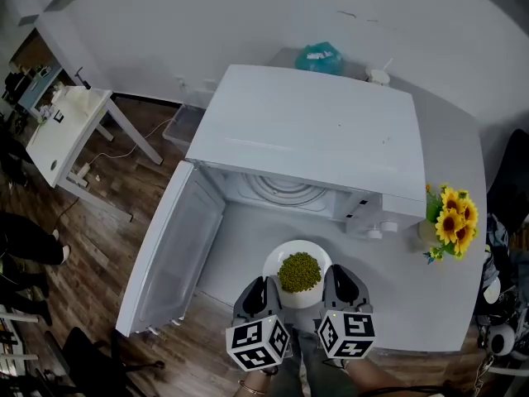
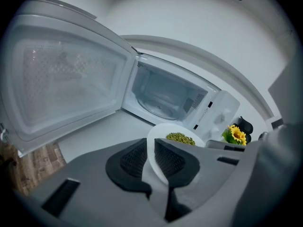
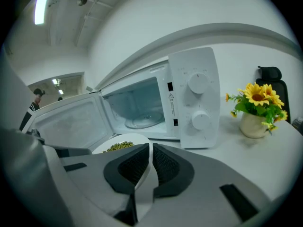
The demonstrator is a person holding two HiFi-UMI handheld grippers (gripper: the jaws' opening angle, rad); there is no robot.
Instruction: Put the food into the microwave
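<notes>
Item 1, my left claw [image 2: 150,149]: pinched on the near-left rim of the white plate [image 2: 158,132], the plate's edge caught between the ribbed faces.

Item 2, my right claw [image 3: 150,159]: likewise clamped on the same plate's near-right rim, just beside the left.

Item 3, the food [image 1: 299,272]: a heap of small green beans, centred on the plate, just ahead of both claws, not yet inside.

Item 4, the microwave [image 1: 318,126]: straight ahead of the claws. Its door [image 1: 175,246] is swung fully to my left, the cavity is open and the glass turntable [image 1: 285,191] is bare within.

Item 5, the desk [image 1: 430,300]: carries the microwave. A vase of sunflowers [image 1: 453,219] stands off to the right of my right claw, well clear.

Handling note, my judgement: the step in hand is carrying the plate in.
- Keep both grips even and the plate level so the loose beans don't roll.
- Clear the cavity sill and travel straight forward between door and control panel [image 3: 196,98].
- Set the plate centred on the turntable, and only then spread both claws.
</notes>
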